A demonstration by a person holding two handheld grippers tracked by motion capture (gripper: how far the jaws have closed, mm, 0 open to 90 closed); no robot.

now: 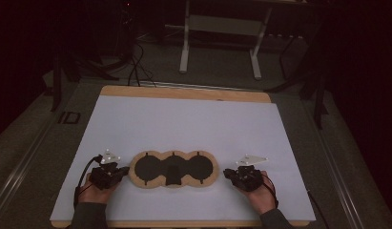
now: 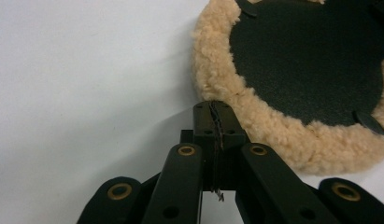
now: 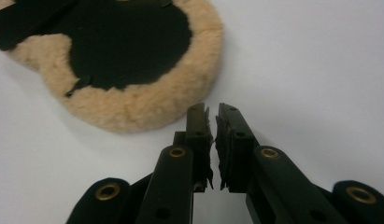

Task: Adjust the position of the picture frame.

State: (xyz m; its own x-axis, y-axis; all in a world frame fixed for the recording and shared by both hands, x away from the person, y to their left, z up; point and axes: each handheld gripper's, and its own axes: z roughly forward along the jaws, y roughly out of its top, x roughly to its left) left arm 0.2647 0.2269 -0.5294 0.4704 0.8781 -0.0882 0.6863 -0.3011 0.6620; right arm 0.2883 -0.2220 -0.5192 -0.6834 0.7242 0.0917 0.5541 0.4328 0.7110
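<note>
A three-lobed black pad (image 1: 173,169) with a tan fleece rim lies flat on the white table cover (image 1: 184,124), near its front edge. My left gripper (image 1: 124,172) lies just left of the pad. In the left gripper view its jaws (image 2: 214,105) are shut, tips right at the fleece rim (image 2: 273,135), with nothing seen between them. My right gripper (image 1: 226,173) lies just right of the pad. In the right gripper view its jaws (image 3: 212,109) stand a narrow slit apart with nothing between them, a little short of the pad's rim (image 3: 143,107).
The cover lies over a wooden board (image 1: 184,93) whose edge shows at the back. Beyond it the floor is dark, with a white table frame (image 1: 220,33) and cables (image 1: 134,62). A hand holds each gripper at the table's front edge.
</note>
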